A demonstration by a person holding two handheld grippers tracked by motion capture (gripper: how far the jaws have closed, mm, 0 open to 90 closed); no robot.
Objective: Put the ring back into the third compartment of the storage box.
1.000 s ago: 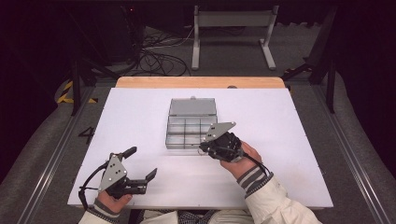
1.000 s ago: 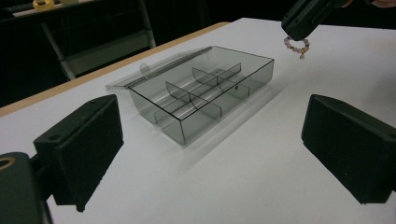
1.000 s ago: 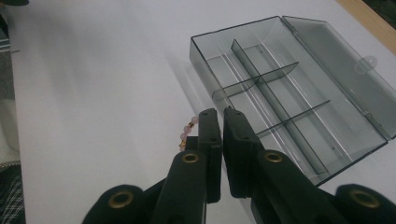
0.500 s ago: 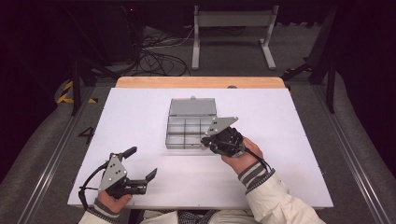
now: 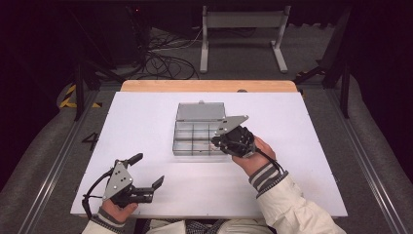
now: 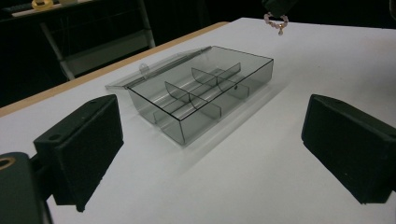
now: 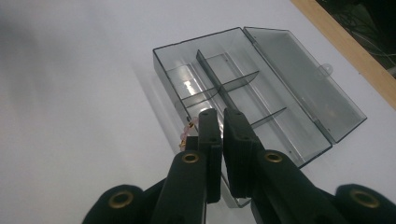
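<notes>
Both grippers are black with brass-coloured screws and broad flat fingers, each topped by a grey three-cornered plate. Cream sleeve, seemingly stripe-cuffed.

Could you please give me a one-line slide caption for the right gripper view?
Right hand-held gripper, shut on a small beaded trinket, poised above an open compartment box.

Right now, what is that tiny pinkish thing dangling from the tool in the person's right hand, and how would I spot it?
Start at the white table and find the clear grey compartment box with its lid lying open behind it. At the box's right edge the right gripper hovers, jaws nearly shut. Pinched there is a small beaded bracelet, pale pink with a gold charm, the one coloured thing among grey and black.
</notes>
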